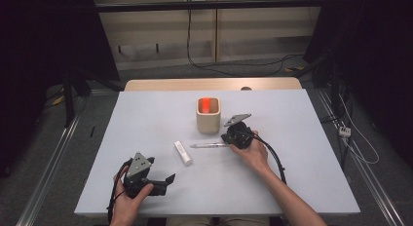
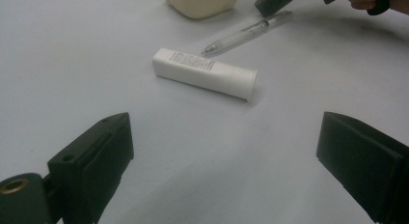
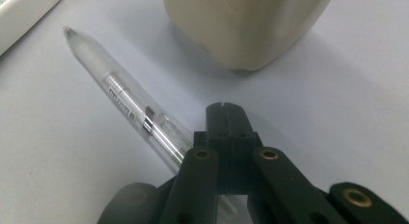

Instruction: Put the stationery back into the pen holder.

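A clear pen (image 1: pixel 209 145) (image 3: pixel 125 101) lies on the white table (image 1: pixel 146 119), tip pointing left toward a white tube (image 1: pixel 183 153) (image 2: pixel 205 73). My right gripper (image 1: pixel 226 139) (image 3: pixel 224 108) rests low over the pen's back end with its jaws pressed together; the pen runs under its left linkage rather than between the pads. A beige square cup (image 1: pixel 208 115) (image 3: pixel 241 26) with something red inside stands just behind the pen. My left gripper (image 1: pixel 167 181) (image 2: pixel 226 171) is held near the front edge, its jaws wide apart and nothing between them, pointing at the tube.
A wooden strip (image 1: pixel 209 84) borders the table's far edge. Cables trail from both grippers toward the near side. Floor rails and dark stands flank the table.
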Demonstrator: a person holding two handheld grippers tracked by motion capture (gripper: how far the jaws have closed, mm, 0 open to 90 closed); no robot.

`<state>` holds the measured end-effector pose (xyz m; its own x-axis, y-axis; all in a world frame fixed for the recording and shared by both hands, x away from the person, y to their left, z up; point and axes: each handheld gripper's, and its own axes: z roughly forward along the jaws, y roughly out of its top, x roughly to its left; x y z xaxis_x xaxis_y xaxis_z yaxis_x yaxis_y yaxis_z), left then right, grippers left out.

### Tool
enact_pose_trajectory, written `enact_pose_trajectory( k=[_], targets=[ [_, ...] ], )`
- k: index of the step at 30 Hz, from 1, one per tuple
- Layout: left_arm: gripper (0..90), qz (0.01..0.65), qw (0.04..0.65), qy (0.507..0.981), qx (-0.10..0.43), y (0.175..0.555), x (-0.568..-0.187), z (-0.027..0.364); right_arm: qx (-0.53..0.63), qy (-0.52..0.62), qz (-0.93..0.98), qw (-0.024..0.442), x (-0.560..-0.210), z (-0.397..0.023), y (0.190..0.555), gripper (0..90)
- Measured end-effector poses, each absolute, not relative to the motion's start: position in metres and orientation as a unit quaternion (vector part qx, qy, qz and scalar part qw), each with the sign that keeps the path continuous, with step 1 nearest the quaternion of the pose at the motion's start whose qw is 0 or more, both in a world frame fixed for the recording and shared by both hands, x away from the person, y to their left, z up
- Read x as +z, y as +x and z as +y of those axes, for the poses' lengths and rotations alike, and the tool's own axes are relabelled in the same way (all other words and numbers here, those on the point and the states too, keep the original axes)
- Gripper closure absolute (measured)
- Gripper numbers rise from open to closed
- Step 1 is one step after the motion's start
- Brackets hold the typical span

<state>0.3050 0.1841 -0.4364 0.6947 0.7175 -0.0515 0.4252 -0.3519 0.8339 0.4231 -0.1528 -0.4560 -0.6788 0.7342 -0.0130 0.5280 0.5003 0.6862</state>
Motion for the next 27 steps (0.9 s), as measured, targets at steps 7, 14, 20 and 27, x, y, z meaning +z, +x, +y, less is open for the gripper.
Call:
enact_pose_trajectory(
  k=[7, 14, 20, 27],
  targets=[
    [5.8, 0.349, 0.444, 0.809, 0.164, 0.304, -0.436, 0.182, 0.332, 0.368, 0.855, 0.152, -0.455, -0.155, 0.414, 90.0],
    [5.8, 0.352, 0.452, 0.803, 0.163, 0.304, -0.436, 0.182, 0.332, 0.362, 0.859, 0.148, -0.454, -0.157, 0.403, 90.0],
    [5.8, 0.350, 0.451, 0.805, 0.162, 0.304, -0.436, 0.182, 0.323, 0.350, 0.867, 0.143, -0.452, -0.157, 0.394, 90.0],
    [5.8, 0.350, 0.452, 0.804, 0.160, 0.304, -0.436, 0.180, 0.326, 0.348, 0.869, 0.134, -0.451, -0.159, 0.386, 90.0]
  ],
)
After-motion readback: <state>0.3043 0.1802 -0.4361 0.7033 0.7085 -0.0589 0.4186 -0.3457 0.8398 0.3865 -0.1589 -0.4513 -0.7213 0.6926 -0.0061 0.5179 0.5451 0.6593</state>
